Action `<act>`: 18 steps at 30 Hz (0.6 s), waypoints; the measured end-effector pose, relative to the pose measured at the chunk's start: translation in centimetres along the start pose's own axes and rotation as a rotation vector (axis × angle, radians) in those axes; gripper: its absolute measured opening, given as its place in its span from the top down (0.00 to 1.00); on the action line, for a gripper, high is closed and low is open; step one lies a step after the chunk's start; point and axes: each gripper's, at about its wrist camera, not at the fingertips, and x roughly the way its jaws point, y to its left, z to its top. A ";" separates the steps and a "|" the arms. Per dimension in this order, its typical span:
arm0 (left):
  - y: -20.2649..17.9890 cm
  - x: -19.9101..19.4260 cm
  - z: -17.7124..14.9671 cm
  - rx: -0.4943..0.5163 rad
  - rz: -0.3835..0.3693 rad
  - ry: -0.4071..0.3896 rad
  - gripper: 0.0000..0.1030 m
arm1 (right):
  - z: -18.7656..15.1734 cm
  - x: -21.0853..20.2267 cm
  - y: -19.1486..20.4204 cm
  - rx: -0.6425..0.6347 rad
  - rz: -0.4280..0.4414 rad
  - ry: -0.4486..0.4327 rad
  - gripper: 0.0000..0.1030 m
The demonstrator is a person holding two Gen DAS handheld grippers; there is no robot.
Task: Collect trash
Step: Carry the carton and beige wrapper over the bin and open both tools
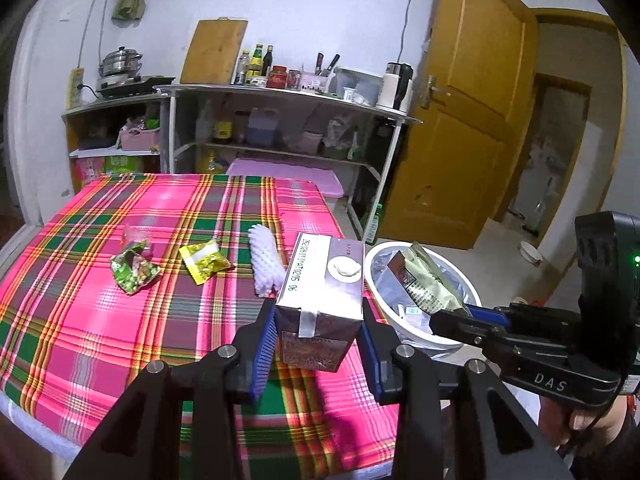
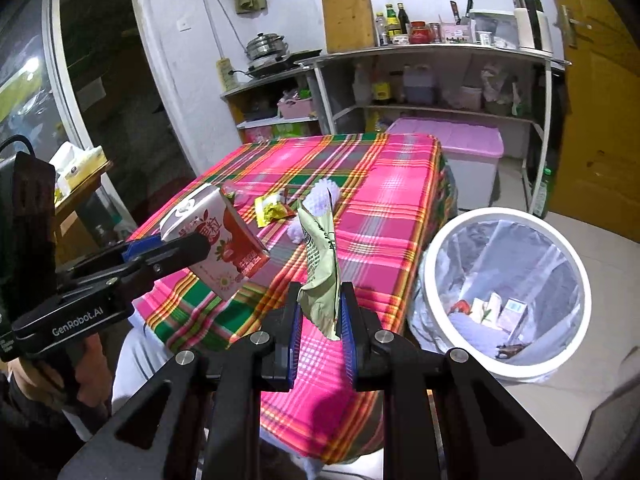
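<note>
Setting: pink-and-green plaid tablecloth, cluttered kitchen shelves at frame top.
Left gripper: fingers clamped on a pink strawberry-print drink carton, centre frame.
Right gripper: fingers pinched on a pale green crinkled wrapper, lower centre.
Bin: white round lined trash bin, right of frame, scraps inside.
Still on cloth: green wrapper, yellow wrapper, white foam net.
</note>
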 end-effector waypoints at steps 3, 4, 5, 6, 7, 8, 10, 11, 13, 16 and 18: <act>-0.4 0.4 0.1 0.007 -0.007 0.006 0.63 | 0.1 -0.2 -0.5 0.012 -0.011 -0.005 0.82; -0.6 0.6 0.2 0.010 -0.011 0.009 0.63 | 0.1 -0.3 -0.8 0.018 -0.016 -0.007 0.82; -0.8 0.8 0.3 0.012 -0.013 0.011 0.63 | 0.0 -0.4 -1.1 0.022 -0.020 -0.008 0.82; -1.0 1.0 0.4 0.015 -0.016 0.013 0.63 | 0.0 -0.4 -1.4 0.026 -0.024 -0.009 0.82; -1.1 1.3 0.5 0.018 -0.021 0.016 0.63 | 0.0 -0.5 -1.8 0.031 -0.029 -0.010 0.82; -1.3 1.5 0.5 0.022 -0.025 0.018 0.63 | 0.0 -0.5 -2.1 0.036 -0.035 -0.012 0.82; -1.8 2.0 0.7 0.032 -0.035 0.022 0.63 | 0.0 -0.7 -3.0 0.053 -0.049 -0.016 0.82; -2.1 2.4 0.8 0.037 -0.042 0.026 0.63 | 0.0 -0.8 -3.3 0.059 -0.055 -0.018 0.82; -2.6 3.1 1.1 0.044 -0.055 0.032 0.63 | -0.1 -1.0 -4.3 0.078 -0.071 -0.022 0.82; -3.5 4.1 1.5 0.058 -0.075 0.037 0.63 | -0.3 -1.1 -5.8 0.103 -0.093 -0.024 0.82; -4.1 4.8 1.8 0.068 -0.089 0.040 0.63 | -0.4 -1.2 -7.0 0.126 -0.111 -0.024 0.82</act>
